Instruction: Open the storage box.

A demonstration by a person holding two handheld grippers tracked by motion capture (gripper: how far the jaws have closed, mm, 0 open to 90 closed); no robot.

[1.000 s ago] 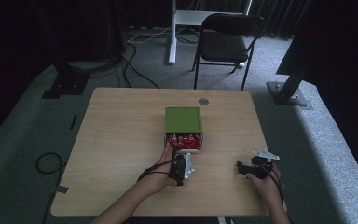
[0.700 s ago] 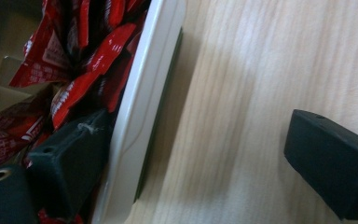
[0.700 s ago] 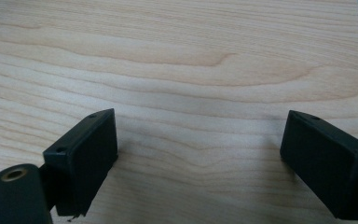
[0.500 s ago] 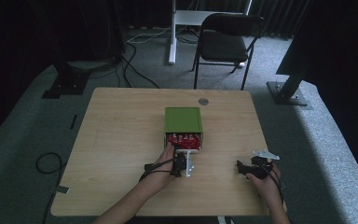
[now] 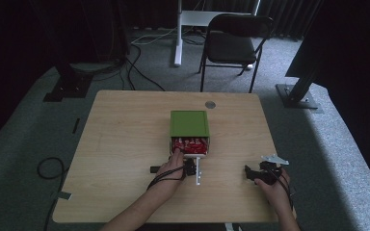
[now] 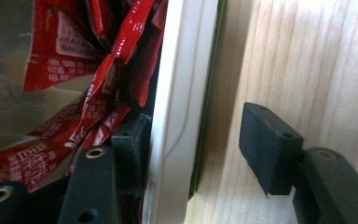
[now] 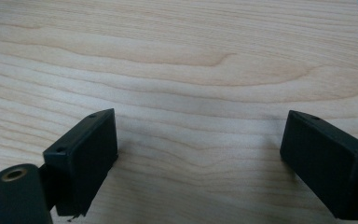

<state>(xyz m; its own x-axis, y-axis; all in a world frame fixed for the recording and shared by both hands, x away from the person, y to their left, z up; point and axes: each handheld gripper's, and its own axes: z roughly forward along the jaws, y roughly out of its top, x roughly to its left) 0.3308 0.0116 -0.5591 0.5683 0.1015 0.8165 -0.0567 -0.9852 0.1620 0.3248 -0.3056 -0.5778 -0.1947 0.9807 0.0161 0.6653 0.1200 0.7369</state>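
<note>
The green box (image 5: 189, 124) lies on its side near the middle of the table (image 5: 120, 134), its mouth facing the near edge and showing red sachets (image 6: 65, 70). The left gripper (image 5: 191, 166) has just been closing astride the box's white wall (image 6: 179, 93), one jaw among the sachets, the other not yet touching, probably to grip the box. The right gripper (image 7: 200, 154) rests released near the near right corner.

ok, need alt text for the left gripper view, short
The left tongs straddle the white wall of a box: one jaw sits inside among red sachets, the other outside over the wooden table. The jaws have just been closing; the outer pad is still clear of the wall.
</note>
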